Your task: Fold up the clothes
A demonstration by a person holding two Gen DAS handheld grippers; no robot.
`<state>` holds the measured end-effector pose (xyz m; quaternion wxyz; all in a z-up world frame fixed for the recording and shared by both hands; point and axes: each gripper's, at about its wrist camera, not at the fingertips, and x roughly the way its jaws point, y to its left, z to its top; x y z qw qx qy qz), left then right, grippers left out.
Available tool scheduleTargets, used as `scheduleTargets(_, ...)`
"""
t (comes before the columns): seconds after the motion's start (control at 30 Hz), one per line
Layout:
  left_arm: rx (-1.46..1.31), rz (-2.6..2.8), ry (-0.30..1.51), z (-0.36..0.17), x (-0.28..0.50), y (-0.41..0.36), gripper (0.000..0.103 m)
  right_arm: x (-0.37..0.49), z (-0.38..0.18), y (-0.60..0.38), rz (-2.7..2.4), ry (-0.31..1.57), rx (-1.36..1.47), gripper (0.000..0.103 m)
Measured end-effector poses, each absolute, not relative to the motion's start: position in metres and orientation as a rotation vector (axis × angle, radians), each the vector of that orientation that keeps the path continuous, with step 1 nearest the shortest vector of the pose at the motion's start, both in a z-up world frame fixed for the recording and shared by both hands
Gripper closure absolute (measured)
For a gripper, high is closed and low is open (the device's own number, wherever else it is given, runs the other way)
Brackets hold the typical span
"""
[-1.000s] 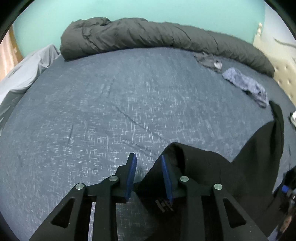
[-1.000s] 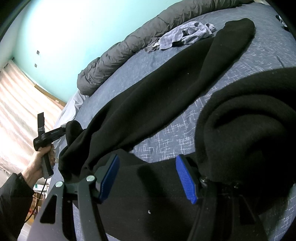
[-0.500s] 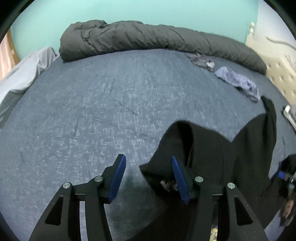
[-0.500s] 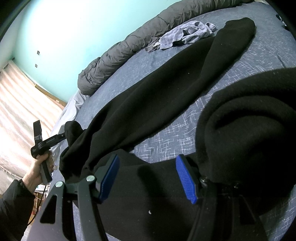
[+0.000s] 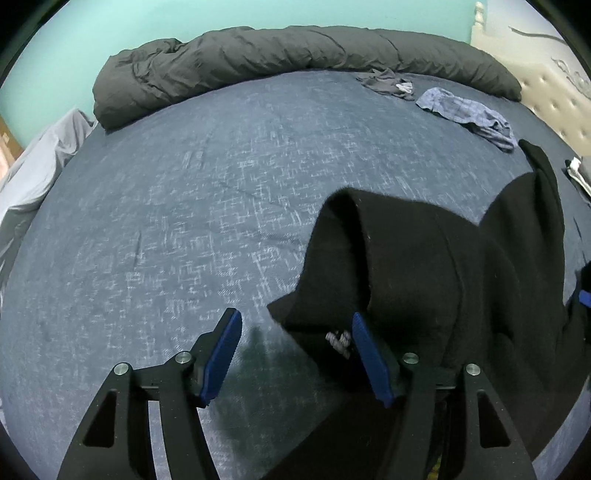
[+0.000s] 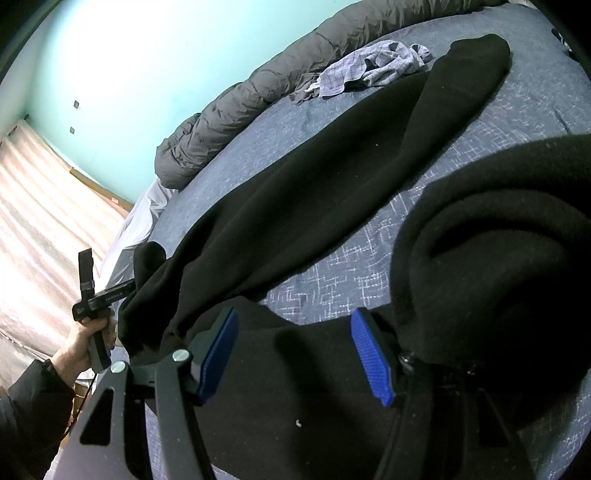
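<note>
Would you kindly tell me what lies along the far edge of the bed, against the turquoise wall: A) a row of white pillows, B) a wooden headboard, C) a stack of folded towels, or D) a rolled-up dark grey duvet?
D: a long, bunched dark grey duvet runs along the far edge of the bed, just below the turquoise wall.

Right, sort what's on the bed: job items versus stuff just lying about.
In the job:
black garment
left gripper, jaws opening, fabric edge between them
right gripper, open over the fabric

Lying about:
checked cloth
grey duvet
small dark garment
</note>
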<state>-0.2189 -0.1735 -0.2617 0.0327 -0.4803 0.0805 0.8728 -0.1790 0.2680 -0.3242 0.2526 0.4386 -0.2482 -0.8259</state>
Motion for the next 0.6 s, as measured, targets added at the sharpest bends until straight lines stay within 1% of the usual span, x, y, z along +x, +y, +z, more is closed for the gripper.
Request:
scheduleTargets(0.1,-1.497,2.677,0.294,-0.264,-0.214,-0.173,0.037,-0.179,-0.324,0.268,-2.245,-0.679,1.194,0.038)
scheduleTargets(0.37,-1.526,2.694,0.177,-0.268,-0.237,-0.176,0.037,-0.176,-0.323,0.268,-2.253,-0.669,1.19,0.038)
scheduleTargets(0.5,-1.557,2.65,0.201,-0.277,-0.255,-0.169,0.037,-0.177,-0.324,0.267,-2.252,-0.661,1.193,0.038)
scheduleTargets(0.53,-1.559,2.642,0.211,-0.279,-0.256,-0.167,0.038,-0.177,-0.324,0.267,-2.251,-0.662,1.194,0.038)
scheduleTargets(0.6,-1.558,2.637,0.234,-0.281,-0.259,-0.163,0.048,-0.178,-0.325,0.268,-2.248,-0.666,1.196,0.038)
